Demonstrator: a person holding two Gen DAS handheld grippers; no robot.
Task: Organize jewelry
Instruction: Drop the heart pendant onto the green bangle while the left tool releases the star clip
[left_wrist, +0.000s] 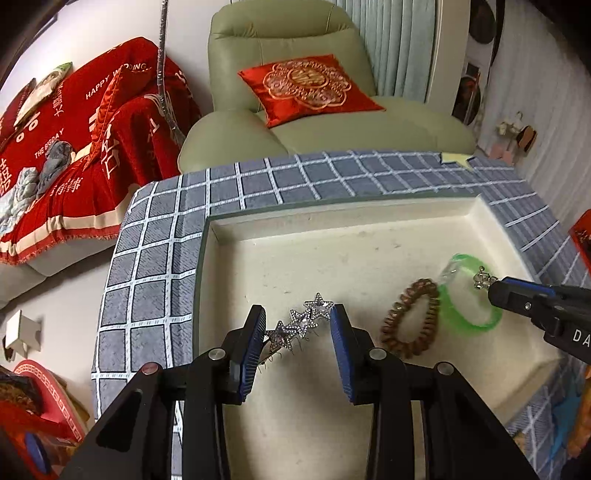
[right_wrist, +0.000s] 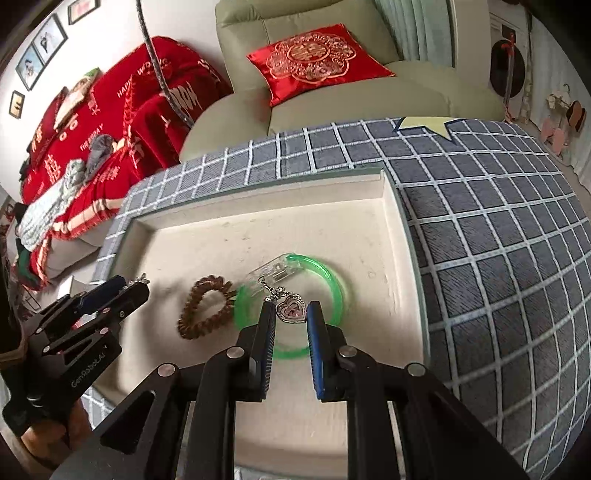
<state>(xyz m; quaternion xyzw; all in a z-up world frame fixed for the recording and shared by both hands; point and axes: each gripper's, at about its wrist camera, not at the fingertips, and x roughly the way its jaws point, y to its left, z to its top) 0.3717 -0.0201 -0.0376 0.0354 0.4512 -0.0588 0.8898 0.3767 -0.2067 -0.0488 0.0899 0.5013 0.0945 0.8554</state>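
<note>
In the left wrist view my left gripper (left_wrist: 297, 314) is shut on a silver hair clip with three stars (left_wrist: 301, 325), held across its blue pads above the cream tray (left_wrist: 314, 258). My right gripper (right_wrist: 291, 307) is shut on a silver heart charm (right_wrist: 291, 312), which hangs by a short chain from a clear plastic clip (right_wrist: 271, 269). Below it in the tray lie a green bangle (right_wrist: 332, 273) and, to its left, a brown coiled bracelet (right_wrist: 186, 314). The left gripper (right_wrist: 129, 286) shows at the tray's left; the right gripper (left_wrist: 493, 290) enters from the right.
The tray sits on a blue checked cloth (right_wrist: 498, 258) over a low table. Behind it stand a pale green armchair (left_wrist: 295, 29) with a red cushion (left_wrist: 306, 88) and a sofa under a red throw (left_wrist: 74, 147). A red box (left_wrist: 48, 387) lies at the lower left.
</note>
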